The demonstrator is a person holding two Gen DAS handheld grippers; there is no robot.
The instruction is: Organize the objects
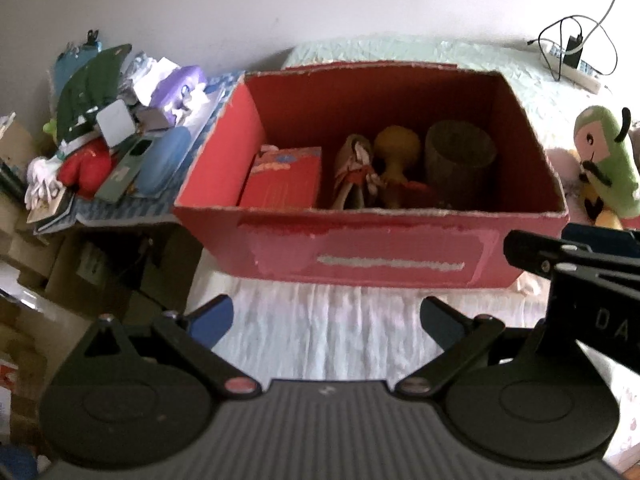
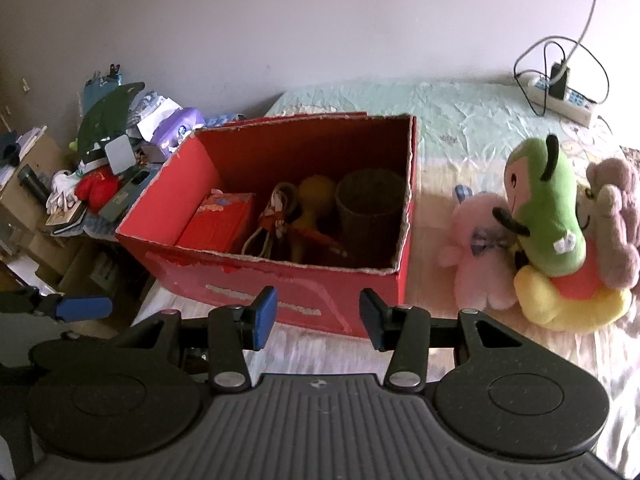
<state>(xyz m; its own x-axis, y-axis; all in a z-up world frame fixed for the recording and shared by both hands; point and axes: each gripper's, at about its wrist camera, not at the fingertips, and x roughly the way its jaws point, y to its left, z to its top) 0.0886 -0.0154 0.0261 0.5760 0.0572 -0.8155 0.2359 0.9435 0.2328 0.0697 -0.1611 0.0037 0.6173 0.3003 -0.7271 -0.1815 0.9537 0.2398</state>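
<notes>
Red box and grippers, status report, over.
Left gripper open, empty. Right gripper open, empty. Red box part filled; plush toys beside it on the bed. Nothing in the way.

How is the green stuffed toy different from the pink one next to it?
The green plush stands fairly upright, while the pink plush lies flat on the bed. The green plush is propped on a yellow and orange plush; the pink plush rests directly on the bedding. The green plush has black limbs; the pink plush wears a checked bow. Both sit outside the red box.
</notes>
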